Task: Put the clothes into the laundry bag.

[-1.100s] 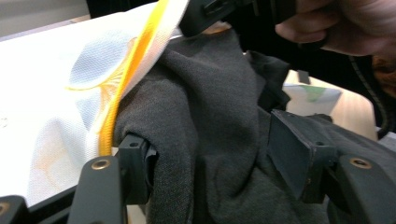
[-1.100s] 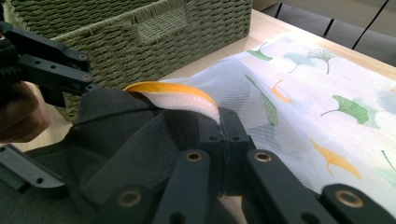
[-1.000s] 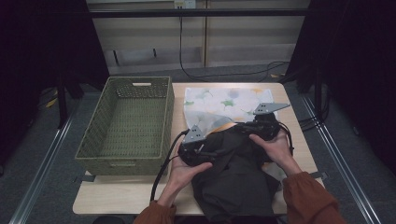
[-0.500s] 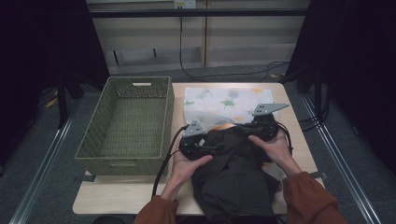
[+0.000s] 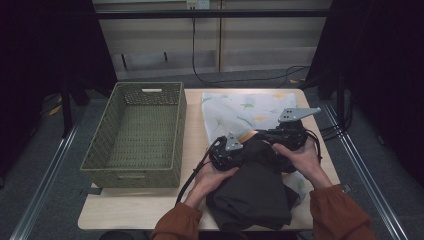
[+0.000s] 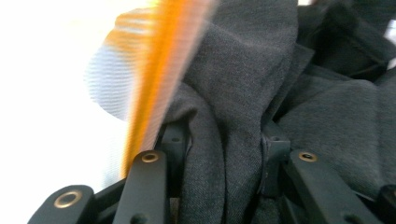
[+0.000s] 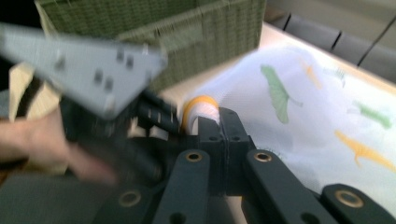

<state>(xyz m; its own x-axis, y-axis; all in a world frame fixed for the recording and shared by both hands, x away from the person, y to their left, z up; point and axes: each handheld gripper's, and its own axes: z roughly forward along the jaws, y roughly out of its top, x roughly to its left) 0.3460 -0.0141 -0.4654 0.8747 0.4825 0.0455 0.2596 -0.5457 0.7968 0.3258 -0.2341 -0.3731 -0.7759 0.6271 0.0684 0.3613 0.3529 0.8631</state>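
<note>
Gripping a thick fold of the dark grey garment (image 6: 243, 116), the left gripper (image 5: 231, 152) has its fingers (image 6: 175, 144) closed on cloth, and the right gripper (image 5: 285, 137) has its fingers (image 7: 226, 135) pressed together, on what I cannot tell. Risk, as I judge it: the bunched fold may slip or drag the patterned white cloth (image 5: 240, 107) beneath it. Garment lies at the near middle of the pale wooden surface (image 5: 192, 125), woven green basket (image 5: 135, 130) at its left; dark room, cables on the floor behind.
</note>
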